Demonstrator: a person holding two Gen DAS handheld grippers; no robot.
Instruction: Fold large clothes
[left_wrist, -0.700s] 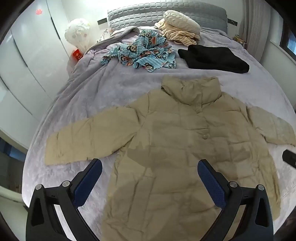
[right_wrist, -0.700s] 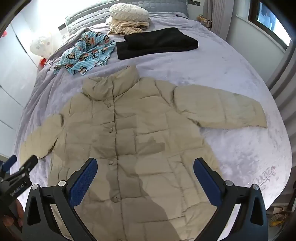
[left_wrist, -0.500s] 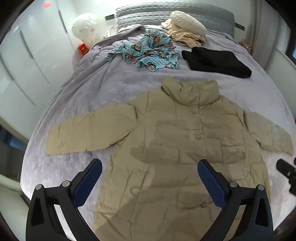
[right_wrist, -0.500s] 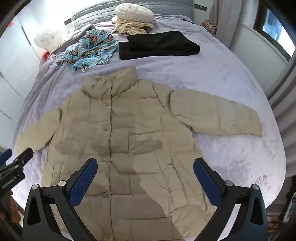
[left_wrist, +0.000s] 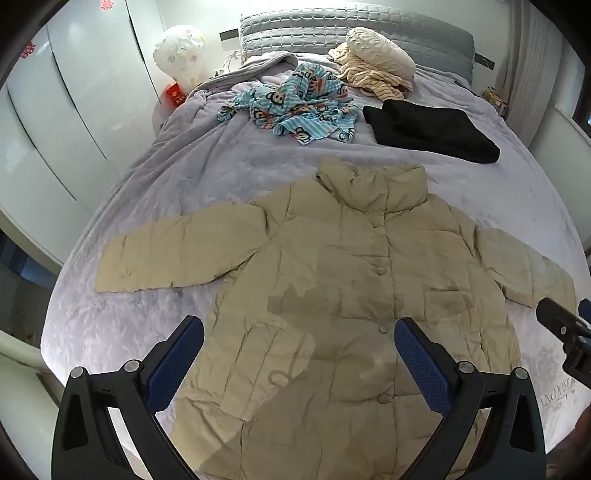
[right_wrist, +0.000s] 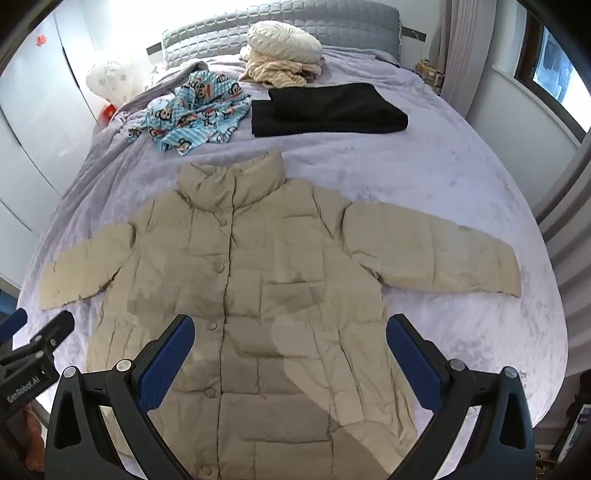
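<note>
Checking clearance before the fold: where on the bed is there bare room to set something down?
Free: the blanket between the beige jacket's right sleeve and the black garment, and beside the left sleeve. Crowded: the headboard end, with the monkey-print cloth and cream pile.

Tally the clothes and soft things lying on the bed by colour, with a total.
Beige: 1, the puffy buttoned jacket spread flat
Black: 1, the folded black garment
Blue patterned: 1, the crumpled cartoon-monkey cloth
Cream: 2, the round cushion on the striped cream garment
Total: 5
</note>
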